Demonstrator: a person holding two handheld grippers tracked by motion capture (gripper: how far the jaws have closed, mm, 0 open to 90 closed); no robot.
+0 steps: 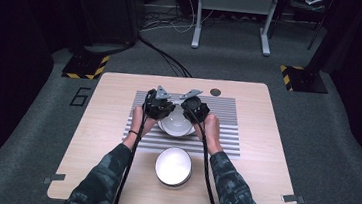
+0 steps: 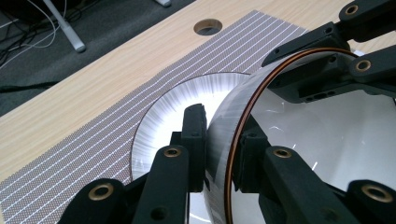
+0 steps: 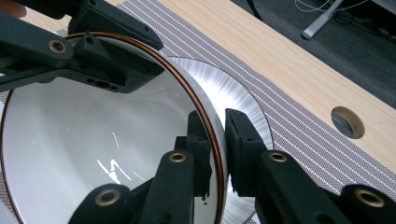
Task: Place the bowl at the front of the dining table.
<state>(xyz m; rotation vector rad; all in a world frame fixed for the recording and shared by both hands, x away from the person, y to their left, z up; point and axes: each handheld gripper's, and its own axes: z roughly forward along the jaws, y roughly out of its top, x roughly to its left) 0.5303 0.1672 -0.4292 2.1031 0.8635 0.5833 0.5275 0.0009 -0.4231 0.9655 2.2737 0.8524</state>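
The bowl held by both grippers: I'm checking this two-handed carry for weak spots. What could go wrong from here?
1. The left gripper and right gripper each pinch only the bowl by its thin rim; the smooth wall could slip.
2. If the hands drift apart or twist, the bowl may tip.
3. A plate lies under it on the striped mat; a hard set-down could chip either.

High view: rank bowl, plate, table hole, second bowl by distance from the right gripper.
From the right gripper:
1. Bowl, held at its rim.
2. Plate, under that bowl.
3. Table hole, just beyond, to the right.
4. Second bowl, at the near edge.
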